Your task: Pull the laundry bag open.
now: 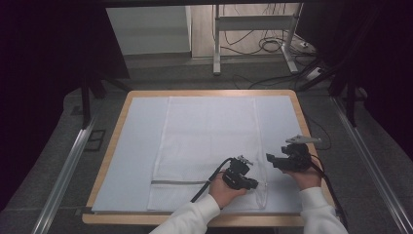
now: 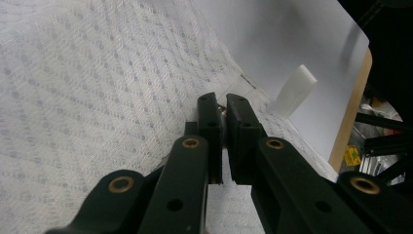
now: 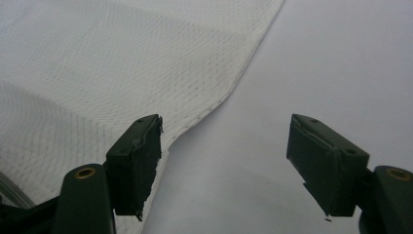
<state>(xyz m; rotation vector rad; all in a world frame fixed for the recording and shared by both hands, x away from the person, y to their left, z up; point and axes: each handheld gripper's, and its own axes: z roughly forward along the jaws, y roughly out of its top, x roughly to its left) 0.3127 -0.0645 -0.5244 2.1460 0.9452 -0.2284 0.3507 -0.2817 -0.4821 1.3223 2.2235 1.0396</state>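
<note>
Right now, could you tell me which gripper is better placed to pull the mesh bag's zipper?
Left. The left gripper is closed at the zipper end on the mesh bag; the right gripper hangs open beside the bag's edge.

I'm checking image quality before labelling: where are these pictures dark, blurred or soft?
High view: surroundings nearly black, while the white mesh bag on the table is evenly lit. Left gripper view: the left gripper is soft and close, the weave sharper. Right gripper view: the right gripper is slightly soft, the weave's edge crisp, with no glare.
</note>
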